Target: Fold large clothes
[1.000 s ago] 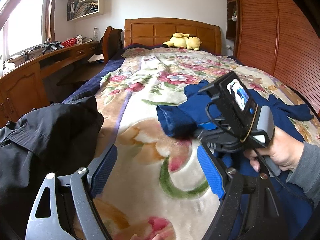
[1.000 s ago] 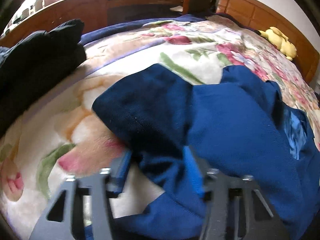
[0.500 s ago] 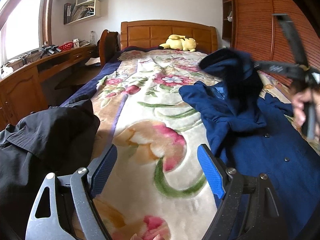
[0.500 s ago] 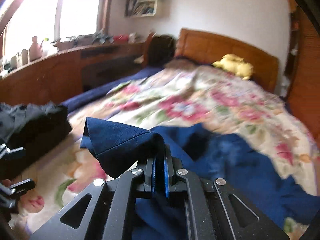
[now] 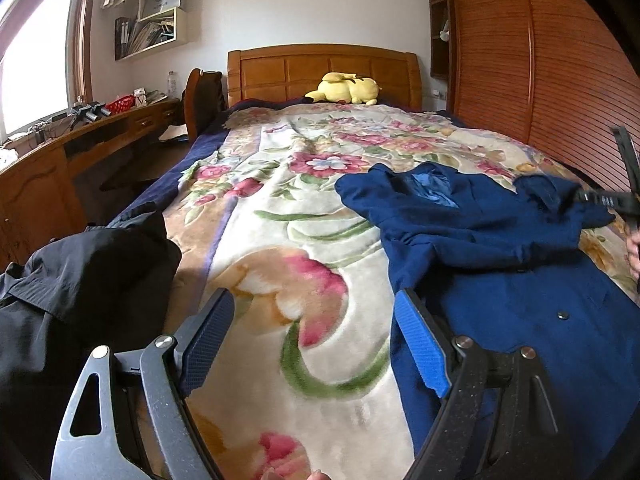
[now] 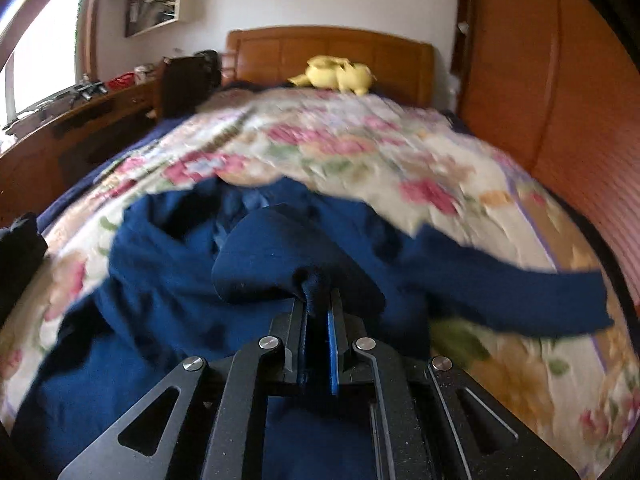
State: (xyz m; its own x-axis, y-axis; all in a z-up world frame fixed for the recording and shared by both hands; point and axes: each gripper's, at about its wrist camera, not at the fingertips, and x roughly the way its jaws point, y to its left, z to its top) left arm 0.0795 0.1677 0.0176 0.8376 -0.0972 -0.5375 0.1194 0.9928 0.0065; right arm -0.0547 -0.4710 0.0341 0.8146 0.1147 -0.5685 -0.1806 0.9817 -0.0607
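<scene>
Right gripper (image 6: 317, 312) is pinching a fold of the blue coat (image 5: 500, 248) lying on the bed's floral blanket (image 5: 280, 220), while the left gripper (image 5: 316, 340) is hovering wide open beside it, holding nothing.

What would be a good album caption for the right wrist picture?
Right gripper pinching a fold of the navy blue coat above a floral blanket, yellow plush toy by the headboard.

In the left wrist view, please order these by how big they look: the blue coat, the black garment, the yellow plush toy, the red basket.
1. blue coat
2. black garment, close to the coat; it is cut off by the frame edge, so this ranking is unsure
3. yellow plush toy
4. red basket

The toy and basket are far away, so they look small.
</scene>
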